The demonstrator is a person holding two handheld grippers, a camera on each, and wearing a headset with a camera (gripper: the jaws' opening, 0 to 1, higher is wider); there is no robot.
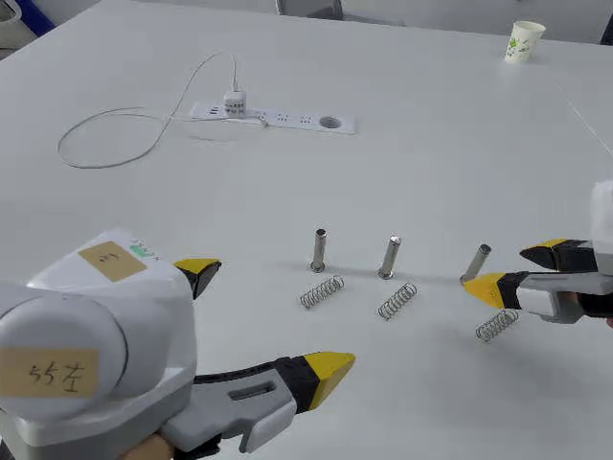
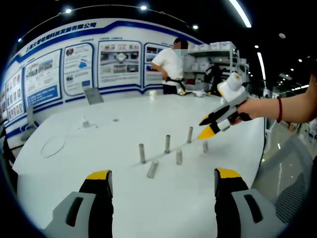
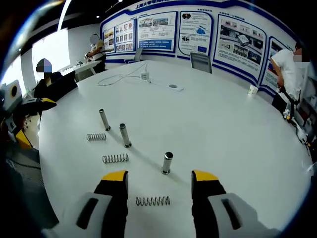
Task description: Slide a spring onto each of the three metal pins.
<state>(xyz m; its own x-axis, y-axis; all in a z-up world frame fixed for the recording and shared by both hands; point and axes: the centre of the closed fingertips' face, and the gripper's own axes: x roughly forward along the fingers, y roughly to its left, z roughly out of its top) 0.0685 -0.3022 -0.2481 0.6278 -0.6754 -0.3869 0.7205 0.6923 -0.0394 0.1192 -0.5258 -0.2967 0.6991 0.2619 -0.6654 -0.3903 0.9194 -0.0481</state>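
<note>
Three upright metal pins stand in a row on the white table: left pin (image 1: 318,249), middle pin (image 1: 389,257), right pin (image 1: 475,263). One spring lies in front of each: (image 1: 322,291), (image 1: 397,300), (image 1: 496,325). My left gripper (image 1: 263,321) is open at the lower left, well short of the left spring, with nothing in it. My right gripper (image 1: 508,271) is open beside the right pin and above the right spring. In the right gripper view the nearest spring (image 3: 153,201) lies between the open jaws, with its pin (image 3: 167,162) just beyond. The left gripper view shows the pins (image 2: 167,144) ahead.
A white power strip (image 1: 278,118) with a plugged charger and a looping cable (image 1: 105,125) lies at the back of the table. A paper cup (image 1: 523,41) stands at the far right. A person (image 2: 171,64) stands beyond the table.
</note>
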